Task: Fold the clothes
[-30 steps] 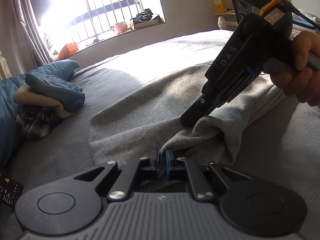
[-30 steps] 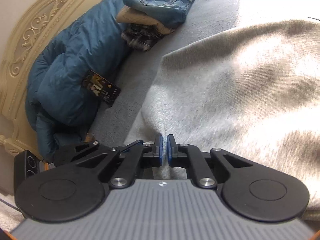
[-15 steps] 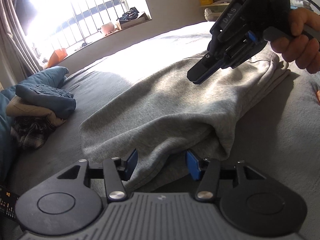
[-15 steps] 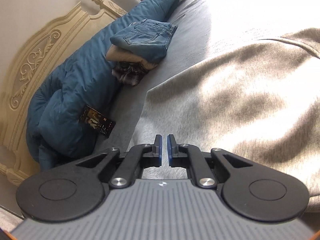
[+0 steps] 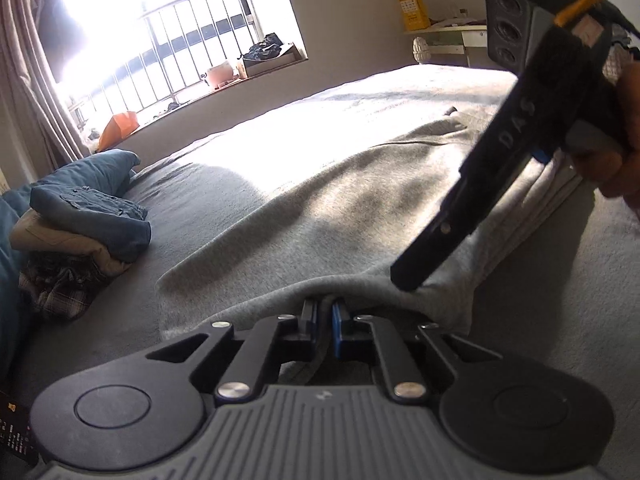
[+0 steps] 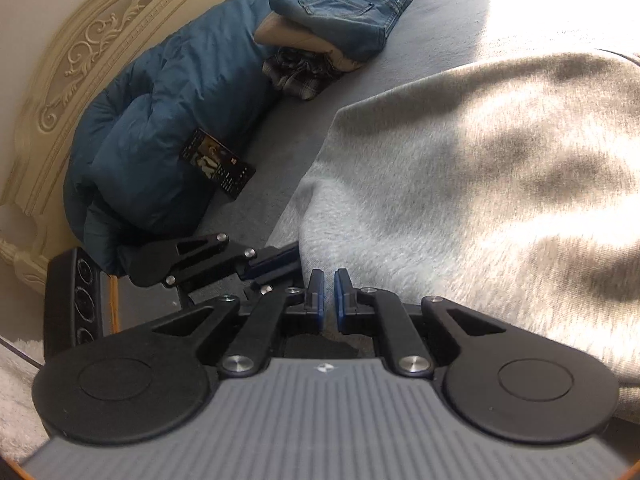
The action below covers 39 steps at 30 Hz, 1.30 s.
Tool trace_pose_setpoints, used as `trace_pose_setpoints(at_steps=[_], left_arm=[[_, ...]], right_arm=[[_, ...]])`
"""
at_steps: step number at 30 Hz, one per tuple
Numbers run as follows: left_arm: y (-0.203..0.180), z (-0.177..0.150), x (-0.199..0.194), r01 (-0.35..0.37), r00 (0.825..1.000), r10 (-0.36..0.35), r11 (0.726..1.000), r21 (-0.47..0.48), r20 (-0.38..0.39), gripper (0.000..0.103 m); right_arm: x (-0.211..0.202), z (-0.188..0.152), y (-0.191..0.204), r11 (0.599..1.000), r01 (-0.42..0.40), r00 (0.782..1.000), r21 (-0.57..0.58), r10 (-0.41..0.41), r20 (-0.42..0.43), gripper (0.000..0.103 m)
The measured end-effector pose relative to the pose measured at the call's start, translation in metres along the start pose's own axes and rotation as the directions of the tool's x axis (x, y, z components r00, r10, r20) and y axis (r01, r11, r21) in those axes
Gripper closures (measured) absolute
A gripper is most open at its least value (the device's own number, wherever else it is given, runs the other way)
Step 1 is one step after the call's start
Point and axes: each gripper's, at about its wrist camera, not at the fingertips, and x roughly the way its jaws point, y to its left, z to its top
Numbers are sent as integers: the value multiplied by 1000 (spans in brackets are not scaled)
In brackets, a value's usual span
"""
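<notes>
A grey fleece garment (image 5: 340, 208) (image 6: 480, 200) lies spread on the grey bed (image 5: 560, 300). My left gripper (image 5: 324, 312) is at its near hem, jaws closing tight with a fold of the cloth pinched between the blue pads. In the right wrist view the left gripper (image 6: 286, 266) pokes in under the garment's left edge. My right gripper (image 5: 406, 276) (image 6: 325, 284) is shut with nothing between its fingers. Its tip rests on the cloth just right of the left gripper. A hand (image 5: 616, 160) holds its handle.
A stack of folded jeans, beige and plaid clothes (image 5: 88, 220) (image 6: 336, 28) sits at the left beside a blue duvet (image 6: 160, 120). A dark card (image 6: 218, 164) leans on the duvet. A carved headboard (image 6: 92, 40) stands behind. A bright window (image 5: 160, 40) is at the far side.
The left gripper opened wide around the hem, then shut on it again. The right gripper lifted off the garment and came back down onto its near edge.
</notes>
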Motion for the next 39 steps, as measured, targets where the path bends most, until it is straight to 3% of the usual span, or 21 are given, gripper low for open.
trace_pose_setpoints(at_steps=[5,13,17,21,23,30,39], left_arm=[[5,0,-4,17,1000,-16,1000,-17,15,96],[13,-2,-7,58,998,-58,997,-49,8,95],[20,0,-18,73,997,-72,997,-33,28,80],[27,9,-16,128,992,-128,992,-14,17,62],[30,14,-6,168,986,-168,986,-2,-17,60],[42,23,34,271,958,-265,962,40,-109,61],[40,24,53,355,926,-334,928,109,-173,67]], right_arm=[[15,-3,0,1000,11,1000,1,-11,-28,97],[26,-8,11,993,90,995,-82,-86,46,97],[30,-11,19,973,151,988,-173,-141,67,97],[34,-15,30,937,195,980,-290,-179,83,97],[35,-17,35,914,215,977,-343,-195,90,97],[37,-24,46,849,253,967,-464,-231,105,97],[39,-33,52,757,289,955,-586,-266,128,97]])
